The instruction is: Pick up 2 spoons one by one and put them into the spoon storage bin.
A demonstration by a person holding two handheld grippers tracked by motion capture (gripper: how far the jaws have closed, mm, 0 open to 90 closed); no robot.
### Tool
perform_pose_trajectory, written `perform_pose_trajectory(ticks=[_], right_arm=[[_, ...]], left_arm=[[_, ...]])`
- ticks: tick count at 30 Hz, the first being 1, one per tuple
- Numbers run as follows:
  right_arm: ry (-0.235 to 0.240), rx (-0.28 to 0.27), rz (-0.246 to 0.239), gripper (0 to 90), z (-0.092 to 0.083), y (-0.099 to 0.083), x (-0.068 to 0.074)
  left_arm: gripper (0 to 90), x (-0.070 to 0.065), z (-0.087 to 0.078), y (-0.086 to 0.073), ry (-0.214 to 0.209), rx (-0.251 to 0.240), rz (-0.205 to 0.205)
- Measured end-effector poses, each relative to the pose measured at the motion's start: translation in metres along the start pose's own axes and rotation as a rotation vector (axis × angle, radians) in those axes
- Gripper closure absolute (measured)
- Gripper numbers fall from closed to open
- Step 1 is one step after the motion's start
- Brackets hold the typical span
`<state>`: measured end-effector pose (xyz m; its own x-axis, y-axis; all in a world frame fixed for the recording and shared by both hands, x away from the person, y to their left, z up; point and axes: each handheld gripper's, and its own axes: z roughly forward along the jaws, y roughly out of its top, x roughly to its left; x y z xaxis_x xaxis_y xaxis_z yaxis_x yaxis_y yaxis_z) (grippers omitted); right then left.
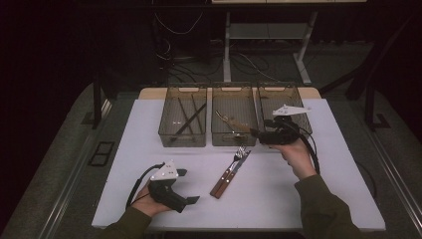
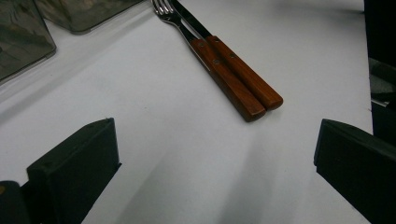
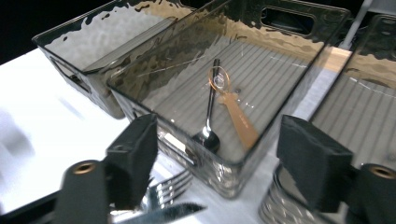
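1. the work in hand looks like sorting cutlery into the three smoky plastic bins; the fork (image 1: 239,154) and knife (image 1: 230,175) lie side by side, touching, on the white table (image 1: 149,149), and by my reading they go next.
2. the right gripper (image 3: 219,163) hangs at the near wall of the middle bin (image 3: 261,135), jaws apart with nothing between the pads. ahead of them, inside that bin, lie a metal spoon (image 3: 209,112) and a wooden spoon (image 3: 233,112), crossing.
3. the fork tines and knife tip sit just below and before the right jaws.
4. the left gripper (image 2: 215,168) rests low over the table, jaws wide and empty; the two wooden handles lie ahead of them, well apart from the pads.
5. to do the step well, i'd take one piece alone: set the pads across a single handle, squarely, since the pair touches and a skewed bite could drag both.
6. lift it level before clearing the bin wall.
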<state>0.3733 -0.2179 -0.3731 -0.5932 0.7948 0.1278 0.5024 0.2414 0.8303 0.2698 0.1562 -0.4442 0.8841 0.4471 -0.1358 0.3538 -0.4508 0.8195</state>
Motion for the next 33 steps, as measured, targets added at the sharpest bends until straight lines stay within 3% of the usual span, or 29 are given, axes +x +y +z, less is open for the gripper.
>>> perform_pose_trajectory(ticks=[4, 15, 23, 33], right_arm=[[0.001, -0.018, -0.005, 20.1, -0.01, -0.012, -0.001], [0.003, -0.036, -0.03, 16.7, -0.034, -0.05, 0.0], [0.014, -0.015, -0.085, 16.6, -0.044, -0.083, 0.005], [0.053, 0.019, -0.096, 16.6, -0.057, -0.117, 0.008]], left_arm=[[0.0, 0.0, 0.0, 0.0, 0.001, 0.002, 0.001], [0.0, 0.0, 0.0, 0.0, 0.008, 0.003, -0.002], [0.0, -0.001, -0.001, 0.0, 0.01, 0.003, -0.001], [0.0, -0.001, -0.001, 0.0, 0.013, 0.002, 0.002]])
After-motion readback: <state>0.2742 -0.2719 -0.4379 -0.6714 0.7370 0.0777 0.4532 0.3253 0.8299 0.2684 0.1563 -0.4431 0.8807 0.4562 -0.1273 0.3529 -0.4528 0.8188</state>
